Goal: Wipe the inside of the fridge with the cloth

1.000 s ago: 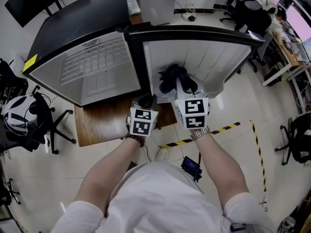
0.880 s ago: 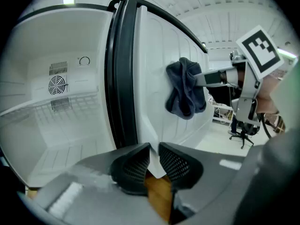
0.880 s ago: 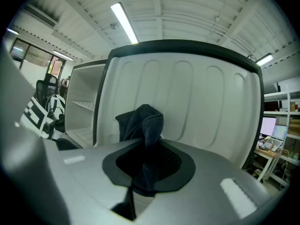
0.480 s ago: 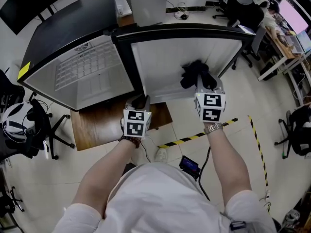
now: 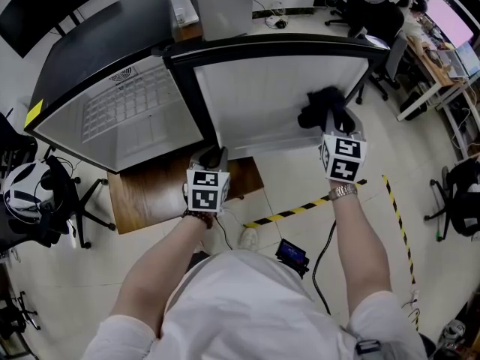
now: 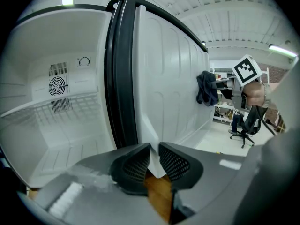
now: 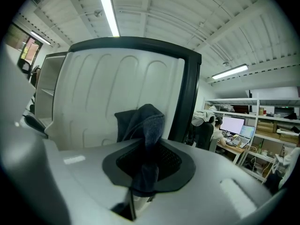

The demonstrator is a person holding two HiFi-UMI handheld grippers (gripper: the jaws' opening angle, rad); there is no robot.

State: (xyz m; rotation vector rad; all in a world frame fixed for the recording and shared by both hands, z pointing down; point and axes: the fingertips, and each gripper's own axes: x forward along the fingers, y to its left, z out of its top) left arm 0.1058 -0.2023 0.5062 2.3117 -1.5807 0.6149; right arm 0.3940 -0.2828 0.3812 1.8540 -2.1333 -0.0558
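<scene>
The fridge (image 5: 127,115) stands open, its white inside with a wire shelf and a fan grille (image 6: 57,86) on view. Its door's inner panel (image 5: 255,103) swings out to the right. My left gripper (image 5: 212,158) is shut on the door's lower inner edge (image 6: 153,159), a thin white lip between the pads. My right gripper (image 5: 332,128) is shut on a dark blue cloth (image 5: 324,109), which it presses against the right part of the door panel (image 7: 103,93). The cloth (image 7: 143,125) bunches up out of the jaws. From the left gripper view the cloth (image 6: 206,88) hangs on the panel.
The fridge rests on a wooden board (image 5: 150,193). Yellow-black tape (image 5: 300,212) crosses the floor near my feet, beside a small device (image 5: 291,255). Office chairs stand at the left (image 5: 30,193) and the right (image 5: 457,201). A white cabinet (image 5: 221,2) stands behind the fridge.
My right gripper has slid the cloth rightwards across the door's inner panel, from near the hinge side to the outer part. The left gripper has kept its hold on the door's edge.
</scene>
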